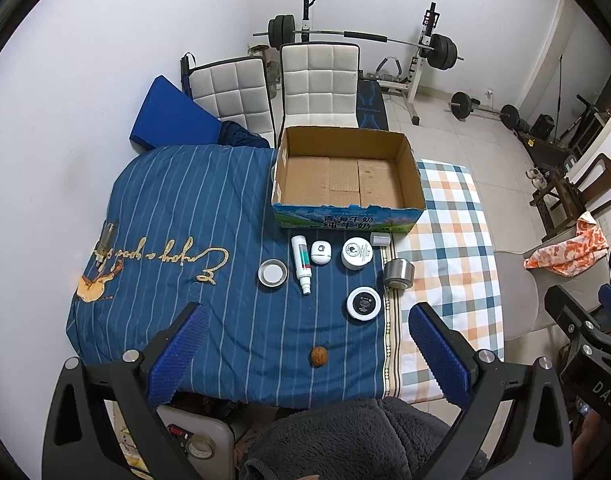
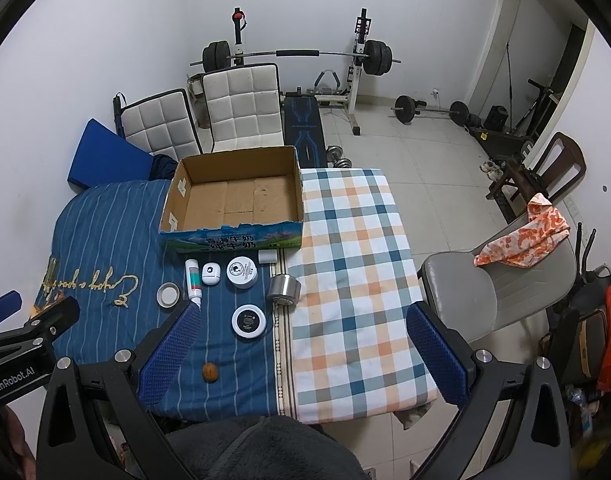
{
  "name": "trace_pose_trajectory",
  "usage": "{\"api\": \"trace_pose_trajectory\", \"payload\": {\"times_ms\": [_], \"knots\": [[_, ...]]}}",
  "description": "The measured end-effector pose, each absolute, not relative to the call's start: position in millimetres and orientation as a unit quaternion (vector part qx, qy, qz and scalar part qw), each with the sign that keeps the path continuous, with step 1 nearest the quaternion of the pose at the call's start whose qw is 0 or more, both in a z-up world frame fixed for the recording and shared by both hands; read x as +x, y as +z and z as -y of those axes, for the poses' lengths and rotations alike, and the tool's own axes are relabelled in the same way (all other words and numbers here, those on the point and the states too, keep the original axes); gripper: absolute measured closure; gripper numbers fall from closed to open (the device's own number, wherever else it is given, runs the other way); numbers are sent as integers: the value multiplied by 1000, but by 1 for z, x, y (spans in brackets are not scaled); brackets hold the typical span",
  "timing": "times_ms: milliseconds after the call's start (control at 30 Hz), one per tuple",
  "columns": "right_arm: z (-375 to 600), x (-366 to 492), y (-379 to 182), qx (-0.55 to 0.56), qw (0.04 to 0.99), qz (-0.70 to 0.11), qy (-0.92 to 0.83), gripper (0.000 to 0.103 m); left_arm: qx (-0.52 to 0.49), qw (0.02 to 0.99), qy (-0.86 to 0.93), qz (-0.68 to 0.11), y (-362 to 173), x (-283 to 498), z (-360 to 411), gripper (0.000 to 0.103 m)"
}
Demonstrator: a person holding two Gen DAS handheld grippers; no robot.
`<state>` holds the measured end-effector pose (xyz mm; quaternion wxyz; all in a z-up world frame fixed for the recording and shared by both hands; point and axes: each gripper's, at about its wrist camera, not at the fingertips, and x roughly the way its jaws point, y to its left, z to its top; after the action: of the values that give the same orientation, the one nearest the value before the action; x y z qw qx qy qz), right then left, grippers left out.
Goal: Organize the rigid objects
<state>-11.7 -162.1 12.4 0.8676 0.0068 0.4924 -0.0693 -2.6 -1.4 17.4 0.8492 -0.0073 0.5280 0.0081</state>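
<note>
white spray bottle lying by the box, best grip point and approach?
Grip the spray bottle across its cylindrical body at mid-length, descending from above with the left hand-held gripper. It lies flat, long axis running toward the cardboard box, so the fingers should close on its left and right sides; the nozzle end is narrower.

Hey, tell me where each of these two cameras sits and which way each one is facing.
Left wrist: on the left claw, above the table's near edge, facing the cardboard box; its open blue fingers frame the walnut.
Right wrist: on the right claw, further right, over the checked cloth; fingers open.
Shared: box, walnut, black-lidded jar, barbell rack.
</note>
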Motion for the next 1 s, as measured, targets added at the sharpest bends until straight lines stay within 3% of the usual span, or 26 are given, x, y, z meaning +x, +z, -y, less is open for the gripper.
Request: {"api": "trace_pose_trajectory", "payload": {"times_ms": [1000], "knots": [[162,-11,17,2,870,-488,-74,0,-10,850,5,-526,23,2,0,0]]}}
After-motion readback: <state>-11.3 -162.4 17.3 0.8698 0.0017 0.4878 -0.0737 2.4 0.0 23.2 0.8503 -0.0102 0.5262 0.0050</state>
